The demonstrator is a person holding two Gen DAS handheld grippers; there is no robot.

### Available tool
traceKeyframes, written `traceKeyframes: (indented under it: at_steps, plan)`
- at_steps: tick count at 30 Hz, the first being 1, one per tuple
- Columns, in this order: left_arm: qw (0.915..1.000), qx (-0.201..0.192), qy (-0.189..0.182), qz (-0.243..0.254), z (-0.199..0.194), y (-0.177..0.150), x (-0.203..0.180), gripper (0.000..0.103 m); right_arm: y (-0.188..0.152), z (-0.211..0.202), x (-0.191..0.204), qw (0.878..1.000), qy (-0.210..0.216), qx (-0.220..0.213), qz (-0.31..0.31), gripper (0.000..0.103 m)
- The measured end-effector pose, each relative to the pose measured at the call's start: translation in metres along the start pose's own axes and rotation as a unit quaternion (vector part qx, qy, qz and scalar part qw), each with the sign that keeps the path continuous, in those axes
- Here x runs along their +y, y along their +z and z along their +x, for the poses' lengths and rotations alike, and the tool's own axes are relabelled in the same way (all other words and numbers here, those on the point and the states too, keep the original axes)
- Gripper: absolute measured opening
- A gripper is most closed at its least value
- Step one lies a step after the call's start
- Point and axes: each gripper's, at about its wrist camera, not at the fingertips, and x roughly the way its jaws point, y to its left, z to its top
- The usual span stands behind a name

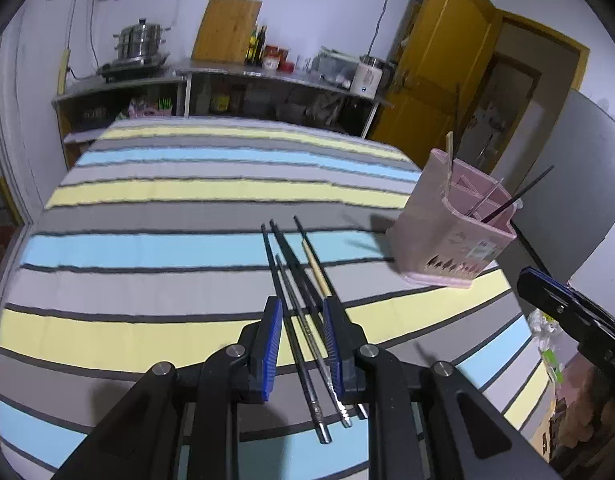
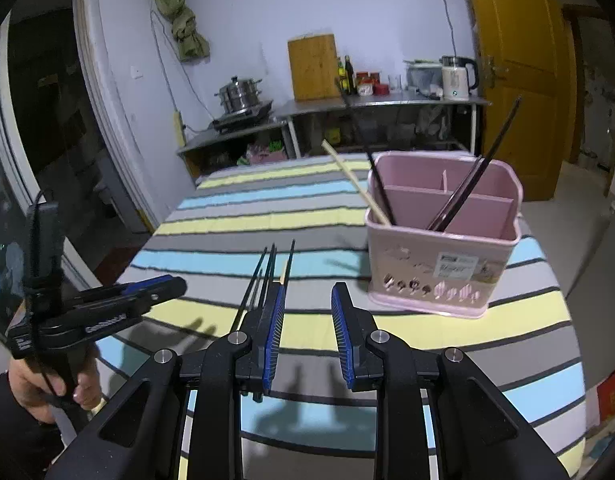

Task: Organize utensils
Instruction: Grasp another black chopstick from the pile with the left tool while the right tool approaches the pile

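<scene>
Chopsticks, several dark and one wooden: loose on your striped table between your left gripper's part-open fingers, unpressed. Pink utensil holder near the right edge. Your right gripper: open, empty.

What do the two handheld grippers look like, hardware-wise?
Both the left gripper and right gripper are matte black frames with silver pivot bolts and ribbed blue finger pads. White lettering marks the left one's side, a black cable runs down its handle, and the hand wears a dark sleeve.
</scene>
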Motion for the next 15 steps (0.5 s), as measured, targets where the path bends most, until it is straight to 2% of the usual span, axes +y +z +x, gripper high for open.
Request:
traceKeyframes:
  at_steps: [15]
  plan:
    - [0.9982, 0.055, 0.021, -0.010, 0.078, -0.007, 0.018, 0.021, -0.017, 0.050, 0.004, 0.998, 0.014, 0.055, -0.001, 0.025]
